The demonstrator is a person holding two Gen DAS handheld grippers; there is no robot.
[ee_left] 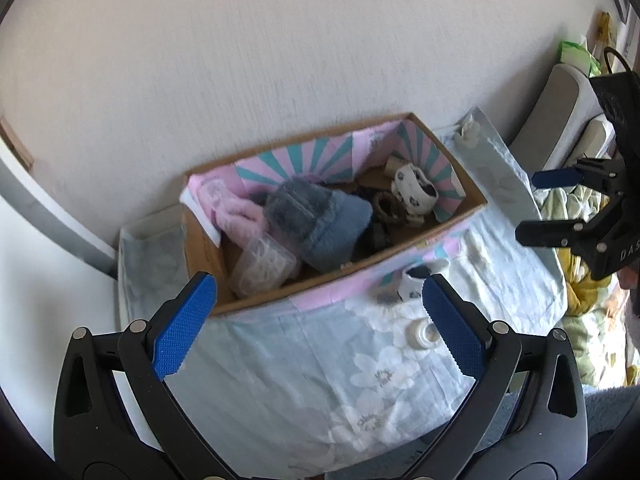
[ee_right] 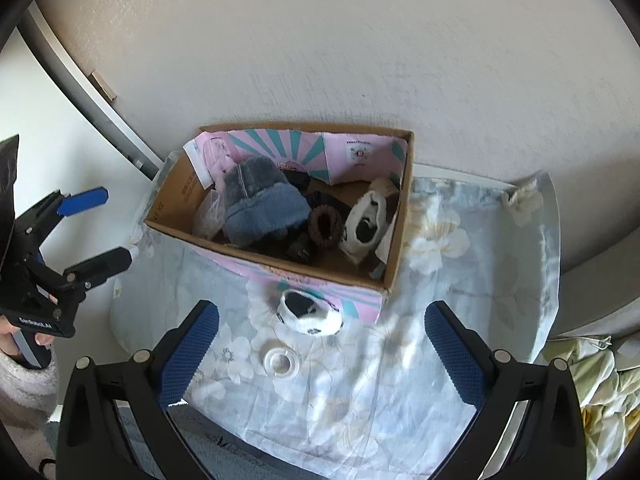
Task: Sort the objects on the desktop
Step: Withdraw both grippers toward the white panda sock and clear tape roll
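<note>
Socks: one black-and-white sock [ee_right: 310, 314] lies at 12 o'clock from the spread, empty right tool [ee_right: 320, 356], nearer it than the spread left tool [ee_left: 316, 324], beside the box [ee_right: 394, 200].

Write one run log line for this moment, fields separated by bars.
left gripper open, empty | right gripper open, empty | sock and tape roll outside cardboard box | sorting unfinished

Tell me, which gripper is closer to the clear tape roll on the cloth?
Probably the right gripper: the tape roll lies between its open fingers. The left gripper, also open, has it by its right finger.
</note>
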